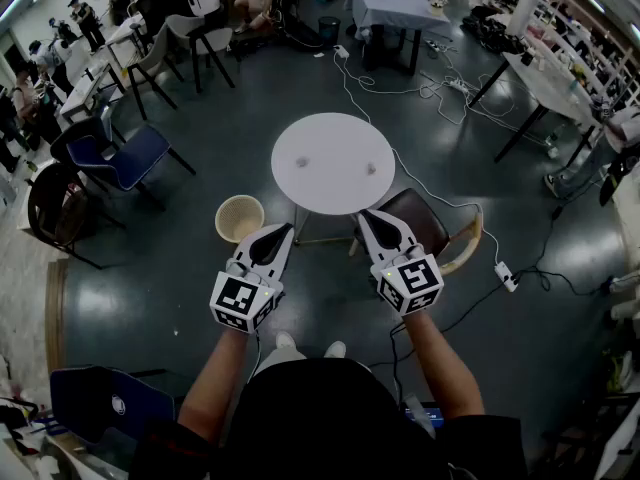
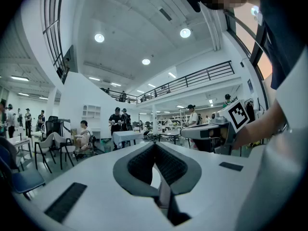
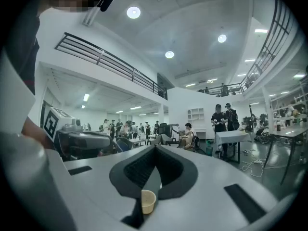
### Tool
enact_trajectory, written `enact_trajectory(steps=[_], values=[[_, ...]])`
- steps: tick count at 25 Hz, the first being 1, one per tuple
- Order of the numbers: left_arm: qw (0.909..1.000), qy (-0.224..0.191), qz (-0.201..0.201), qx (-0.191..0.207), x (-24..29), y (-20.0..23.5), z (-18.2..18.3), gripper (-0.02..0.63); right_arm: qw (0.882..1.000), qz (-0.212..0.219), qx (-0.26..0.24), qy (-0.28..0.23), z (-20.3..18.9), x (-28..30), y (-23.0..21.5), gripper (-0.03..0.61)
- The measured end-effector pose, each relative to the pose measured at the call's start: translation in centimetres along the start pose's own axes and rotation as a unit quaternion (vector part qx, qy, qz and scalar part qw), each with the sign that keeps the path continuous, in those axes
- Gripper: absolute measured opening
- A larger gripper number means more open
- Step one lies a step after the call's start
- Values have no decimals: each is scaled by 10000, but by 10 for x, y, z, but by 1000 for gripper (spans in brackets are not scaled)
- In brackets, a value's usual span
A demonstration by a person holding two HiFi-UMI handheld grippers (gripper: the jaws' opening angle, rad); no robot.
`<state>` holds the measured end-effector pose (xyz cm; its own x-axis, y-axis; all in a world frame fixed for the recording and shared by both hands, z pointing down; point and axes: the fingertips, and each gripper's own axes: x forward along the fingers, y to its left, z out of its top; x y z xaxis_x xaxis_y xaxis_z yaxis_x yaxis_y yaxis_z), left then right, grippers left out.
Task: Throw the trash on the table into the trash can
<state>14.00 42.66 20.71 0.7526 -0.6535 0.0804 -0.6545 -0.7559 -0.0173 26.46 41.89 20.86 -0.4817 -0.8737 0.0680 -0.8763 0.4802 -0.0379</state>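
- left gripper (image 1: 284, 230), right gripper (image 1: 366, 216): jaws closed, empty, near round table's (image 1: 333, 133) front edge
- left trash bit (image 1: 305, 162), right trash bit (image 1: 371, 169), maybe crumpled paper, mid-table
- trash can (image 1: 240, 218) on floor, front-left edge

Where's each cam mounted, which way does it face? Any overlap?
Head view: on the head, steeply down at table and trash can; shows forearms, left gripper, right gripper.
Left gripper view: on left gripper, level along its shut jaws; right gripper at right.
Right gripper view: mirrored, left gripper at left.
Shared: head and right gripper views show the trash can.
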Motion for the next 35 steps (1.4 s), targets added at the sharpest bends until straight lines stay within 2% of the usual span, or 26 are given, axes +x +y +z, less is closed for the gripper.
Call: enact_trajectory(steps=[7, 21, 35], values=[[10000, 15, 53, -28, 1, -6, 0, 15, 10000, -43, 39, -53, 0, -5, -7, 15], [9995, 52, 296, -89, 6, -23, -9, 15, 9998, 204, -33, -18, -10, -20, -17, 15], [9994, 130, 323, -22, 33, 2, -10, 15, 9997, 228, 55, -33, -15, 8, -36, 15]])
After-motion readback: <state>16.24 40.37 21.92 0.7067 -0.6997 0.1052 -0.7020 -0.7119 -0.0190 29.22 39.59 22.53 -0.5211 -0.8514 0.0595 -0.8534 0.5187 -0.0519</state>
